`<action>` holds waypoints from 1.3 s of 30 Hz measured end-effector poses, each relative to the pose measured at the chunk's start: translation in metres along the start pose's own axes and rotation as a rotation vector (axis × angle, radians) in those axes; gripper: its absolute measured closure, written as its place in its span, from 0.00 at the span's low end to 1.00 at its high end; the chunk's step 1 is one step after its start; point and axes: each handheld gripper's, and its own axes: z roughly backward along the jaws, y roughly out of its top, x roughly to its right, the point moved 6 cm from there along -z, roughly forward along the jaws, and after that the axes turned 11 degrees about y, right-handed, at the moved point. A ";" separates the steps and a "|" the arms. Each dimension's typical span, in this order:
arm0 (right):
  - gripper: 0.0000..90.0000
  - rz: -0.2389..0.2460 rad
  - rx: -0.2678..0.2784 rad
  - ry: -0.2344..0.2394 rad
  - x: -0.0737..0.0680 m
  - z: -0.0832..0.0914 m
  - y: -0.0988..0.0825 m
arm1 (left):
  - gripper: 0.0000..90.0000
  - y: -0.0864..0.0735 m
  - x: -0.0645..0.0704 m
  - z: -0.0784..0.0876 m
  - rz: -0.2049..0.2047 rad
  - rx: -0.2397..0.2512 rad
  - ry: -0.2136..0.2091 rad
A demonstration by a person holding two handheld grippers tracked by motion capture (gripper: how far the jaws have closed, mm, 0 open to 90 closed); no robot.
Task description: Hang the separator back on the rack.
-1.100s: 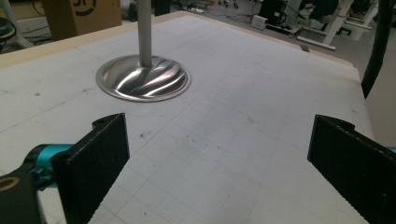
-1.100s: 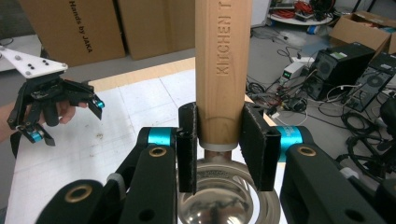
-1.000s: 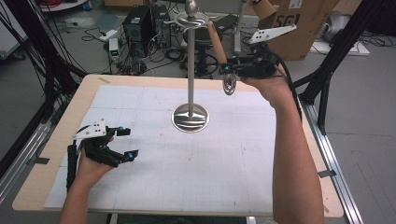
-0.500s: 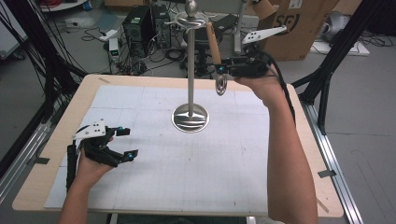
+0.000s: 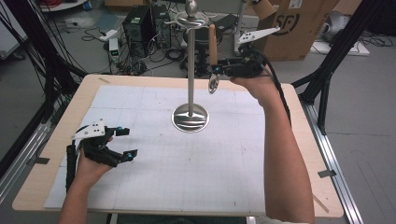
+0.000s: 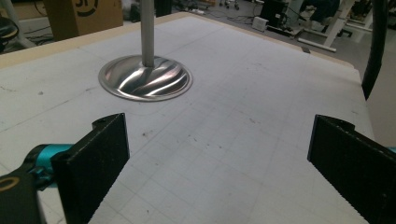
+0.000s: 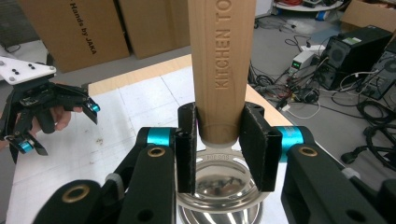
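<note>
At the near left of the tabletop (image 5: 154,186), the left tongs (image 5: 125,143) rest low on the white gridded sheet in the person's left hand (image 5: 88,168), with the jaws spread wide apart and nothing between them; in the left gripper view bare sheet lies between the two black jaws. Ahead of these tongs and well apart from them, the round polished base (image 6: 144,78) of the metal stand (image 5: 190,60) sits flat on the sheet, its thin pole rising straight up to a curved arm and a ball at the top. Just to the right of the pole, held in the air well above the tabletop, the right tongs (image 5: 219,70) are clamped on a kitchen utensil (image 5: 213,51) with a wooden handle. The right gripper view shows the two pads (image 7: 254,144) pressing the lower end of the handle (image 7: 222,65) from both sides, the handle standing upright above the jaws and stamped with raised lettering. Below the jaws hangs the utensil's shiny metal end (image 7: 217,186), which looks like a ring or a small bowl, though the close view makes it hard to tell which. The utensil is near the pole but seems not to touch it. The right hand (image 5: 257,84) grips the tongs from the far right side, forearm stretching back toward the near edge.
</note>
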 end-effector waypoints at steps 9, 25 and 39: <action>0.55 0.022 0.003 -0.054 -0.003 0.007 0.001 | 0.07 0.000 0.000 0.000 -0.006 -0.004 -0.002; 0.45 0.042 -0.010 -0.093 -0.019 0.028 -0.038 | 0.07 -0.001 0.003 -0.003 -0.009 -0.008 -0.006; 0.41 0.026 0.035 -0.105 -0.030 0.044 -0.073 | 0.07 0.000 0.004 -0.003 -0.011 -0.005 -0.013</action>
